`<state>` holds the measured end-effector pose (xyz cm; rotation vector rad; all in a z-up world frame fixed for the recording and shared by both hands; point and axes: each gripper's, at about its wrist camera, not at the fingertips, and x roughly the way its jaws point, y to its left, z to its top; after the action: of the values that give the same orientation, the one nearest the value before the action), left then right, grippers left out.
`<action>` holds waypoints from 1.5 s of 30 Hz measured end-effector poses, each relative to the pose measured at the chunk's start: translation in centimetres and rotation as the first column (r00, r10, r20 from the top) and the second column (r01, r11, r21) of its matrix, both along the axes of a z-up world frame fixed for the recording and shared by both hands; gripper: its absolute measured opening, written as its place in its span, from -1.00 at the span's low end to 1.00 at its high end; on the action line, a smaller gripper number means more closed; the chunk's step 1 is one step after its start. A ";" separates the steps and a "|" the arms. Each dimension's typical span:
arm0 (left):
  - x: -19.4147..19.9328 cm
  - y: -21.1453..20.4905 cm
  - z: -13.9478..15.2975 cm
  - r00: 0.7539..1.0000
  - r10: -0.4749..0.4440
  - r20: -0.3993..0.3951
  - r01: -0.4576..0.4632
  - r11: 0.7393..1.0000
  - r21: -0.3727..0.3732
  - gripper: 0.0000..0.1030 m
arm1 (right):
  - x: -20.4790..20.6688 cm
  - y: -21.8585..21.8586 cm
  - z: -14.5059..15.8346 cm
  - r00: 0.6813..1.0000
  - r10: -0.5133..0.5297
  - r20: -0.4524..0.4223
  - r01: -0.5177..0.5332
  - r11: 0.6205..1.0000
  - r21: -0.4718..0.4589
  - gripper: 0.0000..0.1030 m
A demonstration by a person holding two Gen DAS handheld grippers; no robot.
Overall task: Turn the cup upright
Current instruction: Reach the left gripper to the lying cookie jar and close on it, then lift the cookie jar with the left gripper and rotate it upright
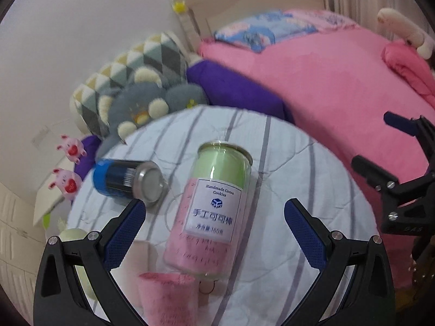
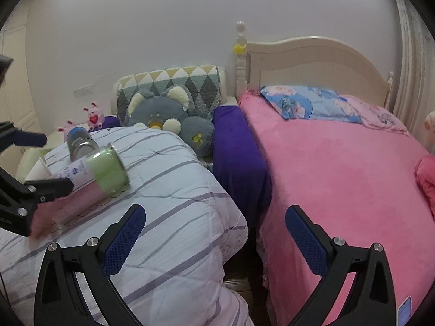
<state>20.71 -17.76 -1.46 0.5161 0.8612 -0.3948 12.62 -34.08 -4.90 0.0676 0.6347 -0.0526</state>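
Striped quilt (image 1: 285,163) on bed carries the cup (image 1: 209,212), a clear labelled canister lying on its side. Left gripper (image 1: 213,217) spread wide, cup between its fingers, untouched. Label reads "Handmade Cocoa Cookies". Right gripper (image 2: 214,225) also spread wide, holding nothing, well apart from cup.

The pink cup (image 1: 167,296) at the quilt's near edge is blurred and cut off low in the left wrist view, so whether it stands or lies is unclear. From the right wrist view it smears pink (image 2: 47,218) behind the left tool (image 2: 40,163). The can's (image 1: 209,212) small label print is unreadable.
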 end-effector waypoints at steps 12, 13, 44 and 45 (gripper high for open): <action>3.4 -0.1 -4.8 0.989 0.089 -0.121 -0.079 0.993 0.089 0.52 | 1.9 -1.1 -2.3 0.997 0.012 -0.078 -0.006 0.997 0.072 1.00; 3.4 0.0 -4.7 0.988 0.090 -0.127 -0.081 0.994 0.076 0.51 | 1.9 -1.1 -2.4 0.997 0.009 -0.079 -0.003 0.997 0.079 1.00; -7.4 9.2 3.0 0.965 0.260 -0.021 -0.261 0.959 -0.114 0.51 | -3.0 6.1 3.1 0.992 0.122 -0.019 -0.122 0.993 0.003 1.00; -7.8 9.7 3.2 0.962 0.274 -0.021 -0.274 0.954 -0.123 0.51 | -3.4 6.9 3.3 0.990 0.138 -0.020 -0.138 0.990 -0.006 1.00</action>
<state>12.96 -8.09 1.69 0.2743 0.8913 -0.1927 9.26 -27.22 -1.60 0.0160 0.6575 0.0781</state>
